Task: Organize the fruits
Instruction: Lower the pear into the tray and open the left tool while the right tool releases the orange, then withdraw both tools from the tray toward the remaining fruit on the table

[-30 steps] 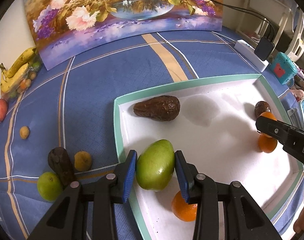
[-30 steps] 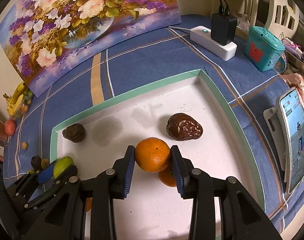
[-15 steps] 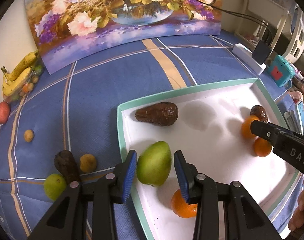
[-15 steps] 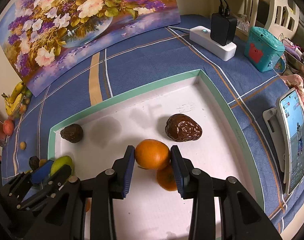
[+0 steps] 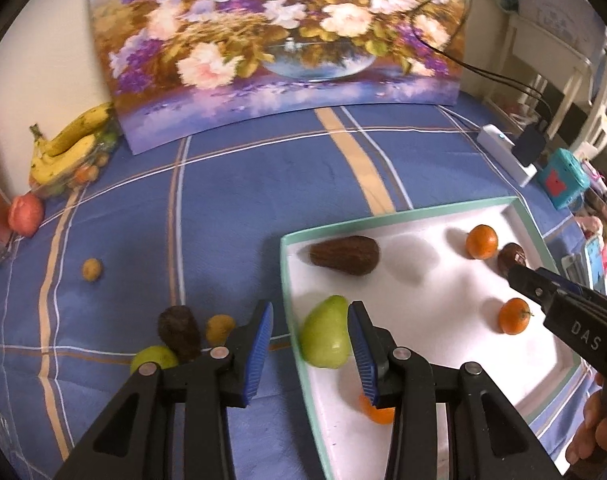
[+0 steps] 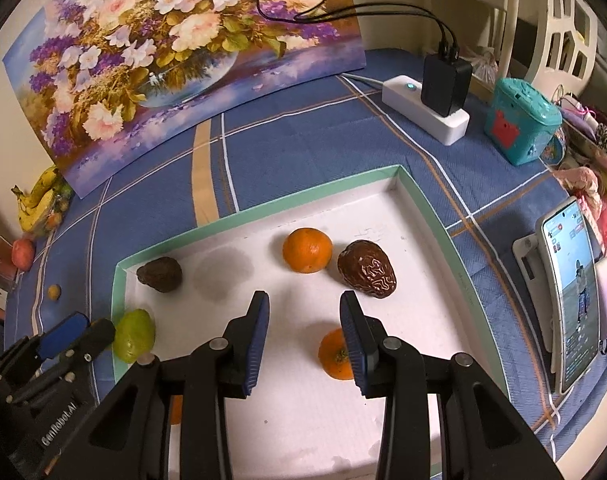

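Observation:
A white tray with a green rim (image 5: 403,214) (image 6: 263,212) holds a green fruit (image 5: 326,338) (image 6: 134,334) in its near left corner, a dark brown avocado (image 5: 345,255) (image 6: 160,274), a wrinkled brown fruit (image 6: 367,269) (image 5: 510,257) and three oranges (image 6: 307,250) (image 6: 335,354) (image 5: 377,412). My left gripper (image 5: 309,344) is open with the green fruit resting between its fingers. My right gripper (image 6: 303,340) is open and empty above the tray.
On the blue cloth left of the tray lie a dark fruit (image 5: 179,332), a green fruit (image 5: 153,358) and two small yellow fruits (image 5: 219,328) (image 5: 92,269). Bananas (image 5: 69,146) and a red fruit (image 5: 25,214) sit far left. A power strip (image 6: 425,114), teal box (image 6: 523,120) and phone (image 6: 573,300) stand at the right.
Both grippers opened and drew back. The left let the green fruit down in the tray's corner. The right released its orange beside the wrinkled brown fruit.

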Demonstrator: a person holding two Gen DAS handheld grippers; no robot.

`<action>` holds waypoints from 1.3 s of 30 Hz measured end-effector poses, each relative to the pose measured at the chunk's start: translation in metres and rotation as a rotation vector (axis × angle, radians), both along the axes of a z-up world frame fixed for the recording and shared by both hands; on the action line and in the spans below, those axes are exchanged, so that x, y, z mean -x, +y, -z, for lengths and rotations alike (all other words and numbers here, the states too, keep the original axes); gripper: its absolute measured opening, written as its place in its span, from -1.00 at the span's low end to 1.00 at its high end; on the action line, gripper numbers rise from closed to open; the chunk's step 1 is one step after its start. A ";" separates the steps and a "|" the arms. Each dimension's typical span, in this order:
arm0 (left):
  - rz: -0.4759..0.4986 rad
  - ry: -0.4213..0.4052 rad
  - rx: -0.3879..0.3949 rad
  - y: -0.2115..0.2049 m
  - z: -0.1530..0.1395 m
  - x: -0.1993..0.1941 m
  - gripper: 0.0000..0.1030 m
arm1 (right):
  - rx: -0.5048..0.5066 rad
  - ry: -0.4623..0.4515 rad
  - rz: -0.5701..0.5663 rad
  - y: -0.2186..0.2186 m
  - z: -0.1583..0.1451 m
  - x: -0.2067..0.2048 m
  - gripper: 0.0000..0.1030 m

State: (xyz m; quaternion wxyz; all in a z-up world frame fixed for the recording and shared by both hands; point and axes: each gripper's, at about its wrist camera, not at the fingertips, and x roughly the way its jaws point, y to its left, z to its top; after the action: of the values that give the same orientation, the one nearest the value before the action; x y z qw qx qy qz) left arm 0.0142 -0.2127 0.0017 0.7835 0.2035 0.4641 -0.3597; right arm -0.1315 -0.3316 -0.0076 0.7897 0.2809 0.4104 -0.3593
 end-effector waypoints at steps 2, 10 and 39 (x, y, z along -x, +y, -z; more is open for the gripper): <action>-0.029 0.002 -0.002 0.006 -0.001 -0.007 -0.16 | 0.003 0.003 -0.004 0.002 -0.001 -0.001 -0.27; -0.170 0.030 -0.011 0.034 0.004 -0.041 -0.05 | 0.006 0.018 -0.028 0.009 0.000 -0.009 -0.27; -0.352 0.003 -0.076 0.078 0.008 -0.084 1.00 | 0.065 0.074 -0.125 0.034 0.002 -0.034 0.43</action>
State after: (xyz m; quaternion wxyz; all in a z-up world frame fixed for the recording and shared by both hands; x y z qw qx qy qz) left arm 0.0983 -0.1352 -0.0058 0.8254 0.1480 0.5071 -0.1993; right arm -0.0976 -0.2981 -0.0094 0.8036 0.2151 0.4442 -0.3325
